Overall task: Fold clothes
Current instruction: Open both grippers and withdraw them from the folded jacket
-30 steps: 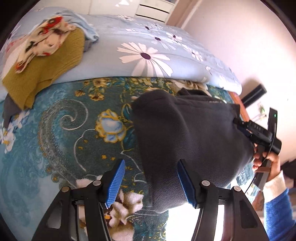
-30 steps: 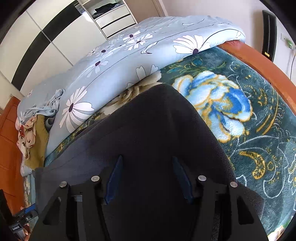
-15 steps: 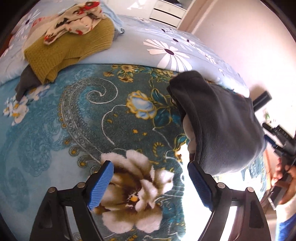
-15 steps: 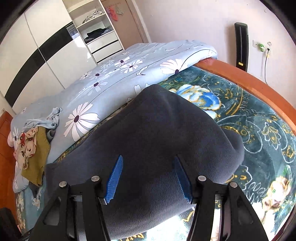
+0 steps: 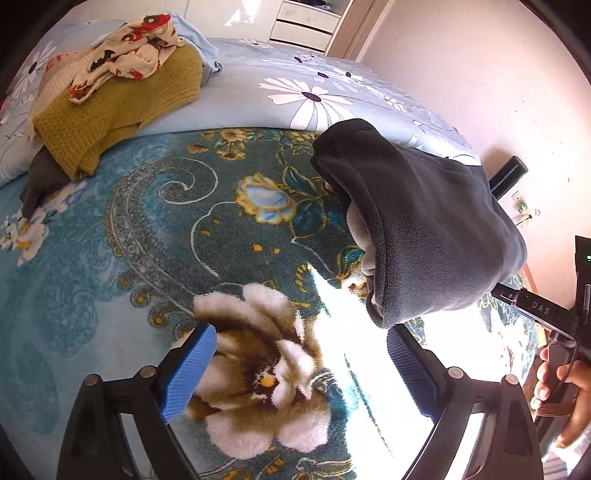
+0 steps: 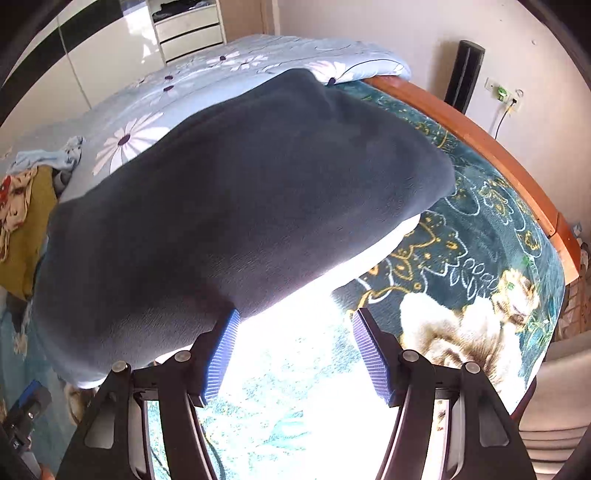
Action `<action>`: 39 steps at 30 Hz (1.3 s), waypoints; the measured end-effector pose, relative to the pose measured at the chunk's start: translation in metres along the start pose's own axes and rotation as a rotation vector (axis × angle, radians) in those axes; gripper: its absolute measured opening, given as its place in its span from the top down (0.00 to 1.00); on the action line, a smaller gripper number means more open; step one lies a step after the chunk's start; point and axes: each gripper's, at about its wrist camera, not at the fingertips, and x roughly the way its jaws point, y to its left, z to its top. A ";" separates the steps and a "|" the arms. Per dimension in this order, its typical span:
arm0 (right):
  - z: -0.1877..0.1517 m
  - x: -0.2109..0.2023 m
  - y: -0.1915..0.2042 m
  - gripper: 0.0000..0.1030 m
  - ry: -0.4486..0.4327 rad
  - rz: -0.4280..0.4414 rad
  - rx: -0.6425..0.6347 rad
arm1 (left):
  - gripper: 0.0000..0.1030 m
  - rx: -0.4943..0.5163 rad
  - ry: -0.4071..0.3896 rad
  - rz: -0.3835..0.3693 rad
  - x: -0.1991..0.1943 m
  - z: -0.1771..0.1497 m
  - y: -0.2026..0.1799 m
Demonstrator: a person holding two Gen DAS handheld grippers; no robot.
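Observation:
A folded dark grey fleece garment (image 5: 424, 221) with a white lining lies on the teal floral blanket (image 5: 147, 229). In the right wrist view it (image 6: 236, 206) fills the middle, just beyond the fingers. My left gripper (image 5: 299, 369) is open and empty, above the blanket to the left of the garment. My right gripper (image 6: 291, 354) is open and empty at the garment's near edge; its left fingertip (image 6: 227, 332) is at the fabric's edge. The right gripper's body (image 5: 539, 310) shows at the right of the left wrist view.
A pile of clothes lies at the far left on the pale blue daisy duvet (image 5: 325, 92): a mustard knit (image 5: 118, 107), a red-patterned cloth (image 5: 125, 62). A wooden bed edge (image 6: 509, 158) runs along the right. A wardrobe with drawers (image 6: 188, 29) stands behind.
Both grippers have pulled back from the fleece garment, which now lies folded on the blanket. The left gripper swung left and opened wider.

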 end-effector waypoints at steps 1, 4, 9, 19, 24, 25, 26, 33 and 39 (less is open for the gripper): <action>-0.003 0.001 0.005 0.37 0.004 -0.008 -0.014 | 0.07 0.008 -0.006 -0.004 -0.002 0.000 -0.002; -0.013 0.007 0.016 0.36 0.058 0.008 -0.022 | 0.07 0.011 -0.014 -0.018 -0.005 0.001 -0.004; -0.037 0.011 0.046 0.33 0.097 0.027 -0.137 | 0.07 0.017 -0.023 -0.014 -0.007 0.002 -0.005; -0.049 0.009 0.060 0.19 0.107 0.034 -0.142 | 0.07 0.036 -0.031 -0.028 -0.008 0.002 -0.014; -0.052 0.003 0.063 0.19 0.082 0.013 -0.167 | 0.00 0.064 -0.025 -0.068 -0.008 0.001 -0.022; -0.053 0.002 0.063 0.19 0.084 0.010 -0.168 | 0.00 0.070 -0.029 -0.069 -0.009 0.001 -0.023; -0.055 0.002 0.063 0.19 0.087 0.008 -0.169 | 0.00 0.075 -0.034 -0.064 -0.010 0.001 -0.025; -0.059 -0.004 0.065 0.19 0.071 -0.013 -0.177 | 0.00 0.077 -0.036 -0.038 -0.011 0.002 -0.025; -0.061 -0.010 0.070 0.19 0.075 -0.006 -0.188 | 0.00 0.053 -0.029 -0.024 -0.010 0.002 -0.022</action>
